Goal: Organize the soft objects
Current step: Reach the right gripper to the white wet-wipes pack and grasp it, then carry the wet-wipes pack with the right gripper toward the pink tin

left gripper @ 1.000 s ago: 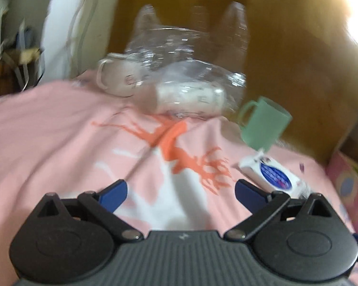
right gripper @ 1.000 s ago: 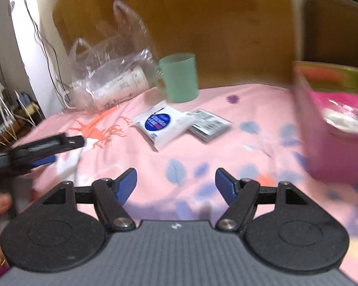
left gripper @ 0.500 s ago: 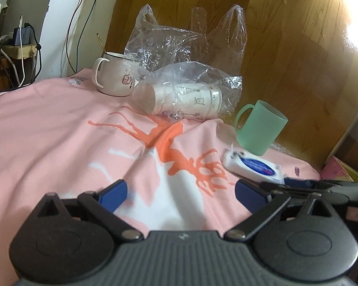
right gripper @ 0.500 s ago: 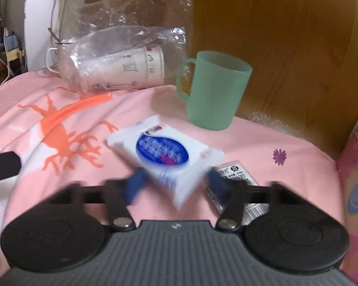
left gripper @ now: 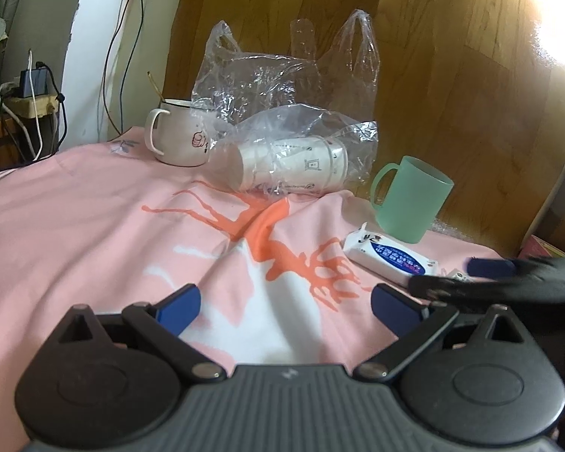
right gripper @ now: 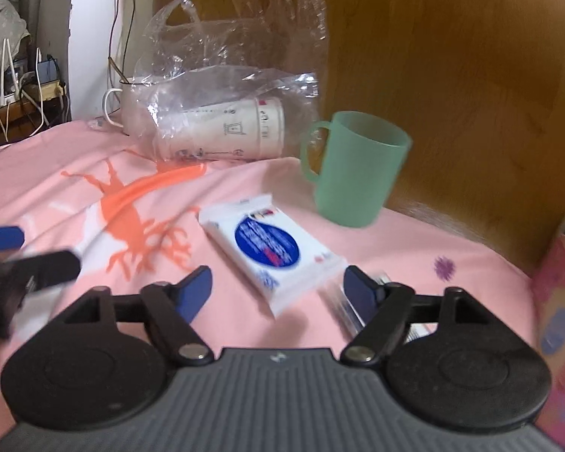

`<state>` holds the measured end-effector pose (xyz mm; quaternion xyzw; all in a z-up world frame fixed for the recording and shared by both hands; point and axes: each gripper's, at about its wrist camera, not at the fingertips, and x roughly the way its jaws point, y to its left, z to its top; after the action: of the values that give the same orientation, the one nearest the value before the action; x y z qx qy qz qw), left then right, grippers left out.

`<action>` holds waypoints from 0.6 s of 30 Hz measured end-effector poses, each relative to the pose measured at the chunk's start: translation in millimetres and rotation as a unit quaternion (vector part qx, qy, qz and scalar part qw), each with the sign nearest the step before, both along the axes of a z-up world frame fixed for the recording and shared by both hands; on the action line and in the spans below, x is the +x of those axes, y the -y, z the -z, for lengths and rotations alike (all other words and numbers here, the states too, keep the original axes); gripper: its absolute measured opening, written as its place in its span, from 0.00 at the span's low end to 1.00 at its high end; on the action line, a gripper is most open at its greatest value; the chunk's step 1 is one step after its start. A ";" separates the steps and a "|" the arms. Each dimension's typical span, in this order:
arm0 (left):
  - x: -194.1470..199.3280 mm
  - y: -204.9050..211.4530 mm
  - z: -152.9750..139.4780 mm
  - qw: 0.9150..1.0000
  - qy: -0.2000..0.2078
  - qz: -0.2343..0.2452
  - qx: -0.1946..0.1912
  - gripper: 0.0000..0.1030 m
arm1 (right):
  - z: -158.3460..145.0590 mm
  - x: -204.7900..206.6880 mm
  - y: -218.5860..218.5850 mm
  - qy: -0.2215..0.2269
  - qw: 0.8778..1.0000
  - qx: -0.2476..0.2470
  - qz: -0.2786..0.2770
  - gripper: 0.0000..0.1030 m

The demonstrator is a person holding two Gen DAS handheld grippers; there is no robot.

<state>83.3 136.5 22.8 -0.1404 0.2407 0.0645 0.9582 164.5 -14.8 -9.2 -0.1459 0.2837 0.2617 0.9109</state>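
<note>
Hovering with jaws spread wide, the right gripper [right gripper: 278, 292] frames the white tissue pack [right gripper: 269, 250] lying flat on the pink cloth [right gripper: 75, 173] just before the green mug [right gripper: 354, 169], while the left gripper [left gripper: 284, 307], likewise spread, holds nothing.

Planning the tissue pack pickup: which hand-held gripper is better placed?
Right. The right hand-held gripper is open with the tissue pack just ahead between its fingers; the left hand-held gripper faces bare sheet.
</note>
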 end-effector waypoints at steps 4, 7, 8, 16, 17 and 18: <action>1.6 -1.6 0.4 1.000 0.001 0.004 -0.005 0.98 | 6.5 29.6 -19.4 -0.017 0.999 -0.013 -0.032 0.86; 2.1 -1.8 0.7 1.000 0.001 0.006 -0.008 0.98 | 13.7 48.5 -29.4 -0.018 0.998 -0.037 -0.044 0.88; 2.0 -1.4 0.7 1.000 0.001 0.006 -0.008 0.98 | 15.7 53.2 -29.8 -0.028 0.998 -0.038 -0.050 0.92; 3.5 -7.5 1.8 1.000 -0.002 -0.009 -0.022 0.98 | 14.5 61.9 -17.5 -0.119 0.991 0.021 -0.062 0.69; 3.6 -9.0 2.0 1.000 -0.003 -0.013 -0.026 0.98 | 13.4 55.1 -18.1 -0.118 0.991 0.017 -0.069 0.69; 3.6 -9.9 2.0 0.999 -0.003 -0.015 -0.029 0.98 | 12.2 47.5 -17.9 -0.116 0.990 0.014 -0.078 0.68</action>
<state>86.9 146.5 20.9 -0.1714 0.2433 0.0718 0.9520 212.0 3.1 -21.4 -0.1238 0.3714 0.3509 0.8507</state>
